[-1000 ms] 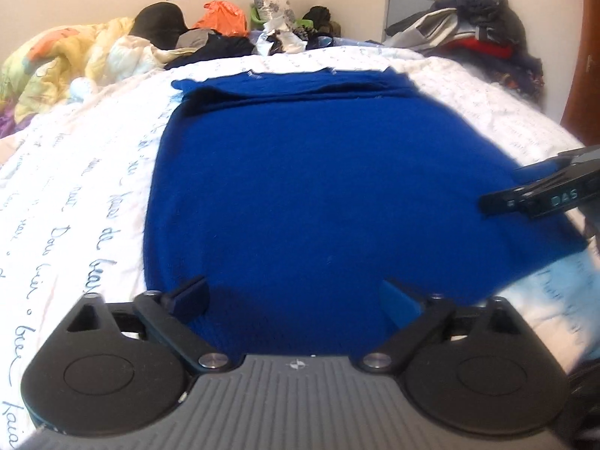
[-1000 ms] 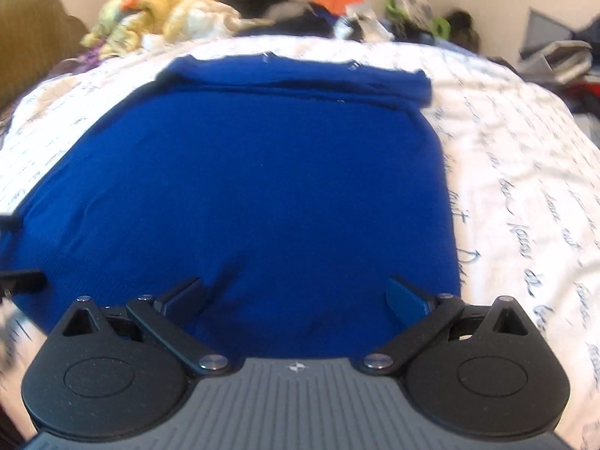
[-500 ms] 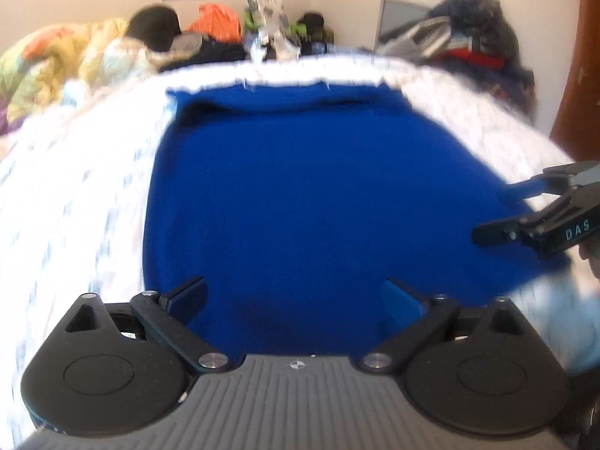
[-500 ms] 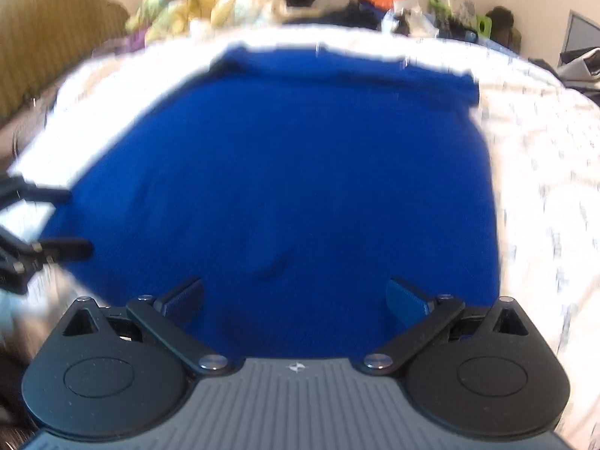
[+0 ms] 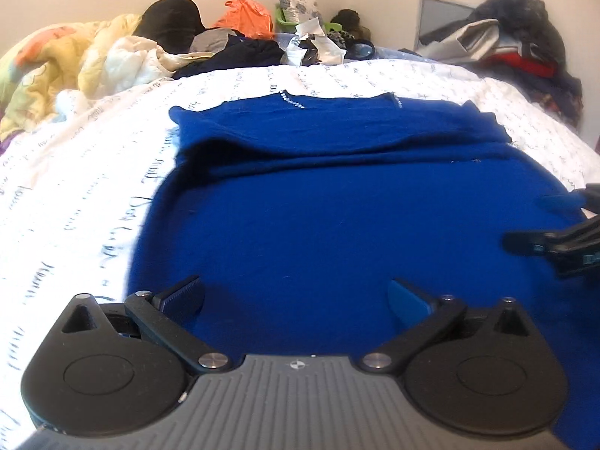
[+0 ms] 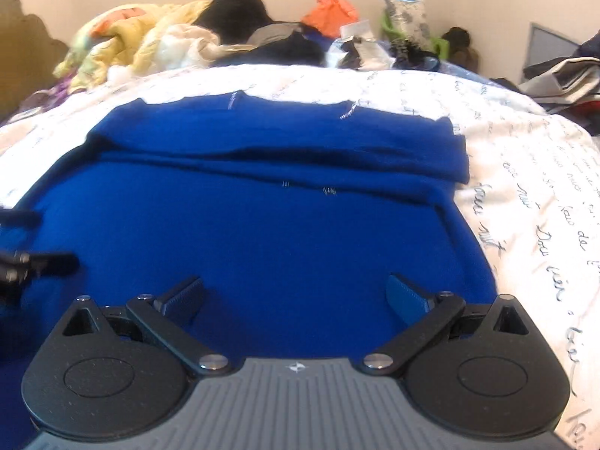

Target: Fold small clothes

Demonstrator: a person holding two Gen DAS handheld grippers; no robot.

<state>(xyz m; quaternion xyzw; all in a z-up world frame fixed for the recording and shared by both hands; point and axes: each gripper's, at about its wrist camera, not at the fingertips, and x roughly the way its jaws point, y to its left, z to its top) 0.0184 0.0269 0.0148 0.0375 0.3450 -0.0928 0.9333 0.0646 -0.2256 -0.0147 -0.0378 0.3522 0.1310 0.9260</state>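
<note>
Blue garment (image 5: 337, 225): lying flat on the bed sheet (image 5: 93, 187), its far edge folded back over itself into a thick band; small pale stitches are showing along that fold and at the far hem.

Left gripper (image 5: 296, 296): hanging low over the near edge of the garment, fingers spread wide and grasping nothing; its jaws have just been opening, with only the cloth below showing between them.

Right gripper (image 6: 294, 294): hanging over the near edge of the garment towards its right side, fingers released and wide apart, nothing held. In the left wrist view it is entering from the right of the garment (image 5: 555, 236).

Bed sheet: white, lying under the garment and reaching out on all sides of it, carrying lines of dark handwritten-style script; fragments such as "de" are showing to the right of the garment, the rest being too slanted to read.

Yellow quilt (image 5: 56, 71): bunching up beyond the garment, to the far left.

Orange bag (image 5: 245, 17): sitting beyond the garment among dark clothes.

Clothes heap (image 5: 525, 48): piling up beyond the garment, to the far right.
</note>
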